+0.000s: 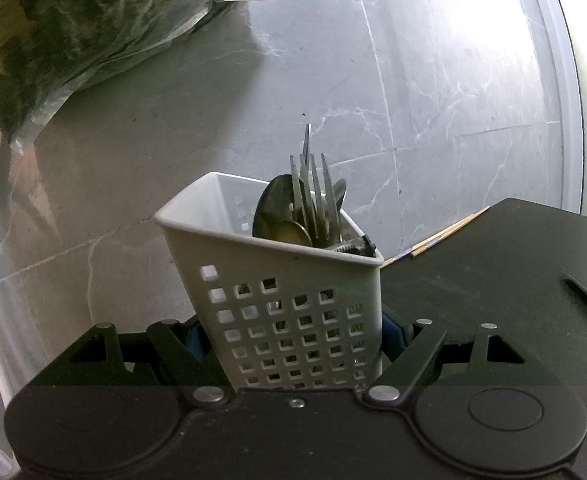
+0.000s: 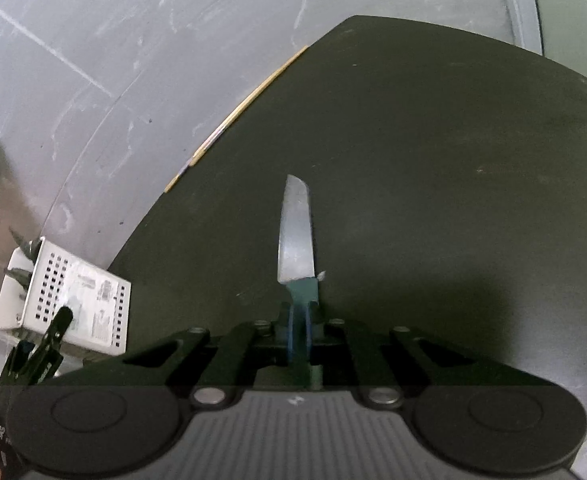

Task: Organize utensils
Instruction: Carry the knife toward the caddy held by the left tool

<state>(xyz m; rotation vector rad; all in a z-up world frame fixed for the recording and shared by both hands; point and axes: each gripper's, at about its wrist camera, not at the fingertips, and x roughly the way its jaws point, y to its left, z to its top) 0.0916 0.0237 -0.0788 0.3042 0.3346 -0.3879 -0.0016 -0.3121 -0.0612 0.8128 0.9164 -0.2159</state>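
**Knife in one claw, caddy in the other**

In our right claw (image 2: 299, 320) we hold a small knife (image 2: 296, 236) by its green handle, and the jaws are closed tight on it. The blade points forward, away from us, above a black mat (image 2: 453, 160). We cannot tell if the tip touches the mat. We judge the knife to be light and stiff, with a smooth metal blade that is sharp at one edge. The handle is the right place to hold it, as we do now. The grip sits near the blade end of the handle, so the knife may turn between the pads if the tip knocks on something.

Our left claw (image 1: 293, 340) is pressed on both sides of a white caddy (image 1: 285, 280) with square holes in its walls. The caddy looks like thin plastic, so it is probably light and can tip or slide easily. It leans a little in the left view. We hold it low on its body, which should keep it steady.

Inside the caddy, at the right side, stand a fork (image 1: 313, 192) with tines up, some spoons (image 1: 277, 204) and other metal pieces that we cannot name. The left side looks free, so there is room for the knife.

Chopsticks (image 2: 237, 112) lie along the edge of the mat on the grey surface (image 1: 433, 80).
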